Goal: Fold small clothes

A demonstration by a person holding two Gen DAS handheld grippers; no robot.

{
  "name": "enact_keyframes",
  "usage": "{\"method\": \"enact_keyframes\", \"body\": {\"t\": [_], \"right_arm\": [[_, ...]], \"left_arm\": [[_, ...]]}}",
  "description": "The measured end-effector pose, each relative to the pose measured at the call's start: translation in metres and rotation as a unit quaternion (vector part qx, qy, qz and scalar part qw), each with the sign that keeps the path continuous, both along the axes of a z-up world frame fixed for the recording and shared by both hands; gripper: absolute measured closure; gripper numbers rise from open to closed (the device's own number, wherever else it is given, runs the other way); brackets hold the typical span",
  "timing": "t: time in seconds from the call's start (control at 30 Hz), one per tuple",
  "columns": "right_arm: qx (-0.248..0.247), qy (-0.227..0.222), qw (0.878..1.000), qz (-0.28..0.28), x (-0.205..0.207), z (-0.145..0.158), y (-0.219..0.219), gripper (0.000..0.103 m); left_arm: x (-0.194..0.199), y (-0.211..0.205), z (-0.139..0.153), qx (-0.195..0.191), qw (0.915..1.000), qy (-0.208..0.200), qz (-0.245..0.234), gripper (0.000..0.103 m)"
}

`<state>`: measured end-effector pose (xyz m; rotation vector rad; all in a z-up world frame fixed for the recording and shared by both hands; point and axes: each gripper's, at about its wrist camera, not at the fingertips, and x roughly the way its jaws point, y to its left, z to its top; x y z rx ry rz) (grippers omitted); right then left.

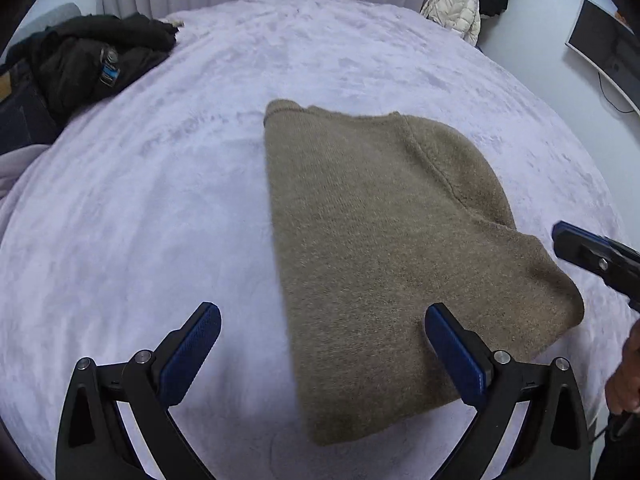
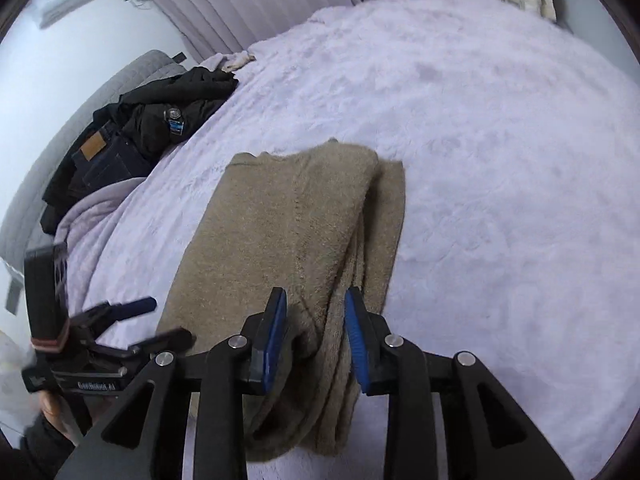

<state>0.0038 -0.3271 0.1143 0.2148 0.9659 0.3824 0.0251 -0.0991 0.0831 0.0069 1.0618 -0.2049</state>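
An olive-brown knit sweater (image 1: 372, 240) lies folded lengthwise on the pale lilac blanket (image 1: 160, 200). My left gripper (image 1: 322, 320) is open wide above the sweater's near left edge and holds nothing. My right gripper (image 2: 316, 300) is partly open, its jaws on either side of the thick folded edge of the sweater (image 2: 288, 232) without pinching it. The right gripper also shows at the right edge of the left wrist view (image 1: 592, 256). The left gripper shows at the lower left of the right wrist view (image 2: 156, 320).
A heap of black clothes and dark jeans (image 1: 88, 60) lies at the bed's far left, also seen in the right wrist view (image 2: 152, 120). A white puffer jacket (image 1: 456, 8) hangs at the back right. A monitor (image 1: 604, 44) is on the right wall.
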Motion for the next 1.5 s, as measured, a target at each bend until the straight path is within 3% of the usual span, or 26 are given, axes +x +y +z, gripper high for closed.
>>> {"method": "enact_keyframes", "body": {"t": [0.1,0.17,0.27,0.33,0.37,0.53,0.57,0.6,0.67,0.73,0.8,0.9,1.03,1.1,1.2,1.3,1.43,1.5], "right_arm": [[0.023,-0.031,0.997,0.064,-0.029,0.018,0.027,0.068],[0.011,-0.039,0.994,0.098,-0.040,0.015,0.042,0.063],[-0.081,0.002,0.994,0.074,-0.035,-0.020,0.049,0.061],[-0.071,0.046,0.995,0.060,-0.030,-0.047,0.038,0.062],[-0.050,0.042,0.996,0.053,-0.031,-0.050,0.033,0.062],[-0.056,0.020,0.996,0.061,-0.033,-0.021,0.039,0.060],[-0.058,0.004,0.996,0.064,-0.031,-0.009,0.039,0.057],[-0.064,-0.011,0.996,0.065,-0.029,-0.001,0.039,0.047],[-0.080,-0.038,0.994,0.063,-0.016,0.011,0.043,0.034],[-0.078,-0.034,0.994,0.072,0.008,0.009,0.053,0.034],[-0.071,-0.010,0.993,0.090,0.028,-0.006,0.058,0.034],[-0.133,0.039,0.985,0.103,0.053,-0.047,0.062,0.037],[-0.123,0.019,0.987,0.100,0.054,-0.021,0.055,0.036],[-0.147,-0.029,0.983,0.110,0.052,-0.003,0.058,0.034],[-0.156,-0.040,0.978,0.131,0.070,0.002,0.067,0.033],[-0.149,-0.010,0.978,0.146,0.098,-0.017,0.073,0.033],[-0.188,0.013,0.974,0.125,0.132,-0.058,0.065,0.033],[-0.142,0.025,0.984,0.105,0.145,-0.065,0.049,0.031]], "left_arm": [[-0.003,0.004,0.002,0.003,0.9998,-0.014,0.013,0.001],[0.001,0.005,-0.009,0.006,0.9998,0.003,0.019,0.001],[0.004,0.002,-0.034,0.008,0.9992,0.038,0.008,0.001],[0.003,0.004,-0.044,-0.014,0.9986,0.051,0.009,0.000],[0.004,0.004,-0.044,-0.017,0.9985,0.052,0.010,0.000],[0.011,0.008,-0.010,-0.030,0.9994,0.017,0.004,0.001],[0.015,0.009,-0.006,-0.033,0.9993,0.009,0.013,0.001],[0.022,0.010,-0.006,-0.028,0.9992,0.009,0.026,0.001],[0.034,0.003,-0.021,-0.005,0.9988,0.033,0.036,0.001],[0.038,-0.004,-0.044,-0.013,0.9977,0.060,0.028,0.000],[0.033,-0.001,-0.052,-0.040,0.9968,0.054,0.043,0.000],[0.036,0.008,-0.044,-0.060,0.9954,0.070,0.026,0.000],[0.049,0.030,-0.012,-0.064,0.9965,0.026,0.046,0.000],[0.074,0.030,-0.006,-0.055,0.9971,0.027,0.046,0.000],[0.116,0.025,-0.021,-0.016,0.9968,0.052,0.059,0.000],[0.145,0.022,-0.052,-0.018,0.9929,0.097,0.066,0.000],[0.164,0.021,-0.074,-0.020,0.9911,0.106,0.078,0.000],[0.171,0.016,-0.075,-0.008,0.9925,0.099,0.071,0.000]]}}
